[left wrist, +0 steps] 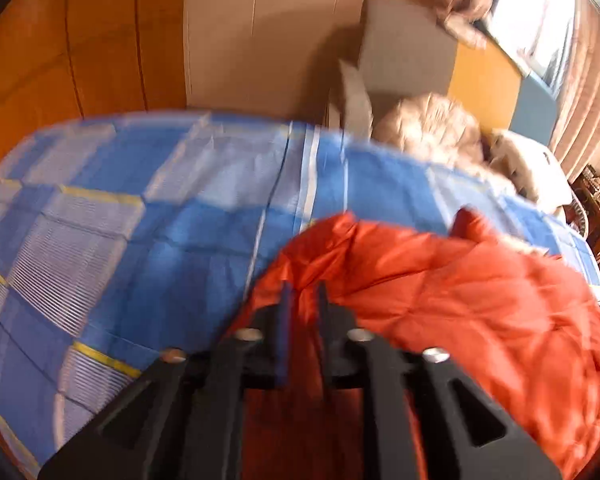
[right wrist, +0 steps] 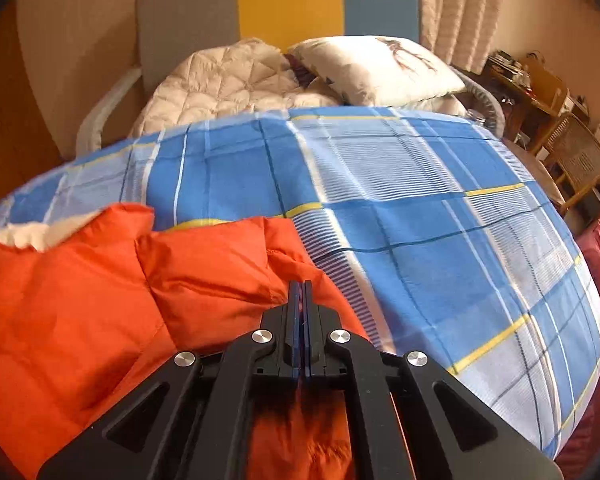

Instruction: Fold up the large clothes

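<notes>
An orange quilted jacket (left wrist: 480, 300) lies on a bed with a blue plaid sheet (left wrist: 140, 220). My left gripper (left wrist: 303, 292) is shut on a fold of the jacket's fabric, which bunches between its fingers. The view is blurred. In the right wrist view the same orange jacket (right wrist: 140, 280) lies at the lower left on the plaid sheet (right wrist: 440, 220). My right gripper (right wrist: 302, 286) is shut tight on the jacket's edge, with fabric hanging below the jaws. A white lining shows at the jacket's far left end.
A cream quilted blanket (right wrist: 228, 80) and a white pillow (right wrist: 376, 68) lie at the head of the bed by a grey, yellow and blue headboard (right wrist: 284, 4). Wooden chairs and a table (right wrist: 560, 128) stand at the right. A wooden wardrobe (left wrist: 80, 40) stands at the left.
</notes>
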`<act>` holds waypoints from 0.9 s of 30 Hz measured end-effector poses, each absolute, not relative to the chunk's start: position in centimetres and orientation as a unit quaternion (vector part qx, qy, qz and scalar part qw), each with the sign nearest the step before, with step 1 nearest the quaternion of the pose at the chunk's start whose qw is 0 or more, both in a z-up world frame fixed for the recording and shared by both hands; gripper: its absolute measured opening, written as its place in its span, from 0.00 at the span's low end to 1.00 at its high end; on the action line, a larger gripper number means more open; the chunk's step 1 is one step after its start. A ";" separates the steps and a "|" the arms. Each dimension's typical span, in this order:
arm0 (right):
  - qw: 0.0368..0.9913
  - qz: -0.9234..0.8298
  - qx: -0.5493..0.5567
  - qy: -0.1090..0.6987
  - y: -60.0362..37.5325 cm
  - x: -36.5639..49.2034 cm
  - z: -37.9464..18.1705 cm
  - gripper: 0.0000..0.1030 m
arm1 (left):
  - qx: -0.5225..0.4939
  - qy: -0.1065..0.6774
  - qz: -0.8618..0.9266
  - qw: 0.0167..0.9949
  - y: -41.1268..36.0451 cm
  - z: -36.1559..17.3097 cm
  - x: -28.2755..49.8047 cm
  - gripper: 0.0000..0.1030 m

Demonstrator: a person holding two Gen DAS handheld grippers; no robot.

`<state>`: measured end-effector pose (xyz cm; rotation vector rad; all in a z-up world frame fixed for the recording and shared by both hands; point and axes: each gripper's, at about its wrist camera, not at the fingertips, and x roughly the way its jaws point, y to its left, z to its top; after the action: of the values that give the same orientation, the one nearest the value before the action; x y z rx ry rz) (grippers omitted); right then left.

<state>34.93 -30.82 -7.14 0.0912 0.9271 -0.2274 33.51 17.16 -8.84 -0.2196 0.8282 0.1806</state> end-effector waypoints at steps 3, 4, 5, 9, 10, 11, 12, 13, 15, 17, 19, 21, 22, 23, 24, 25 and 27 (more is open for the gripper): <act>0.901 -0.099 0.054 0.420 -29.8 33.0 -4.5 0.35 | -0.102 0.363 0.062 0.924 15.5 -6.1 31.5 0.36; 0.911 -0.091 0.065 0.398 -29.1 31.8 -3.4 0.56 | -0.101 0.355 0.049 0.928 14.8 -5.5 31.0 0.37; 0.917 -0.078 0.068 0.385 -28.1 30.8 -2.5 0.57 | -0.098 0.348 0.032 0.932 13.7 -4.9 30.3 0.38; 0.928 -0.033 0.072 0.365 -24.1 28.2 -0.8 0.57 | -0.087 0.343 -0.013 0.935 10.1 -4.2 29.1 0.38; 0.929 -0.023 0.075 0.362 -22.8 27.5 -0.6 0.57 | -0.081 0.343 -0.021 0.936 9.3 -4.2 28.9 0.38; 0.928 -0.011 0.077 0.365 -21.9 27.1 -0.7 0.57 | -0.077 0.345 -0.031 0.935 8.4 -4.5 28.8 0.38; 0.927 -0.001 0.075 0.367 -20.7 26.7 -0.9 0.57 | -0.077 0.350 -0.039 0.933 7.7 -4.7 28.8 0.38; 0.927 0.002 0.069 0.368 -19.7 26.3 -1.2 0.57 | -0.076 0.353 -0.043 0.931 7.0 -5.1 28.7 0.38; 0.925 0.010 0.056 0.376 -18.2 25.9 -2.2 0.57 | -0.078 0.359 -0.046 0.929 6.1 -5.7 28.8 0.38; 0.922 0.011 0.037 0.386 -17.0 25.9 -3.5 0.57 | -0.074 0.366 -0.041 0.927 5.5 -6.7 29.1 0.38; 0.918 0.006 0.024 0.396 -16.8 26.1 -4.8 0.57 | -0.076 0.378 -0.041 0.922 5.3 -7.8 29.6 0.38; 0.911 0.002 0.024 0.411 -17.1 26.7 -6.1 0.57 | -0.072 0.378 -0.042 0.922 5.2 -8.5 29.7 0.39; 0.909 0.003 0.030 0.416 -17.4 26.9 -6.7 0.57 | -0.066 0.380 -0.044 0.922 5.0 -8.9 29.8 0.39; 0.906 0.004 0.033 0.421 -17.6 27.2 -7.2 0.57 | -0.057 0.379 -0.045 0.923 4.8 -9.1 29.8 0.39; 0.905 0.004 0.031 0.424 -17.7 27.5 -7.7 0.58 | -0.050 0.378 -0.046 0.923 4.7 -9.4 29.8 0.39; 0.904 0.003 0.030 0.427 -17.7 27.8 -8.1 0.58 | -0.048 0.380 -0.050 0.923 4.7 -9.7 30.0 0.39; 0.902 0.001 0.028 0.431 -17.6 28.4 -8.7 0.58 | -0.045 0.382 -0.055 0.921 4.7 -10.3 30.5 0.39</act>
<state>28.35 -17.65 -8.70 0.0584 0.8913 0.0030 30.48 4.66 -10.35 -0.0931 0.7847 -0.1136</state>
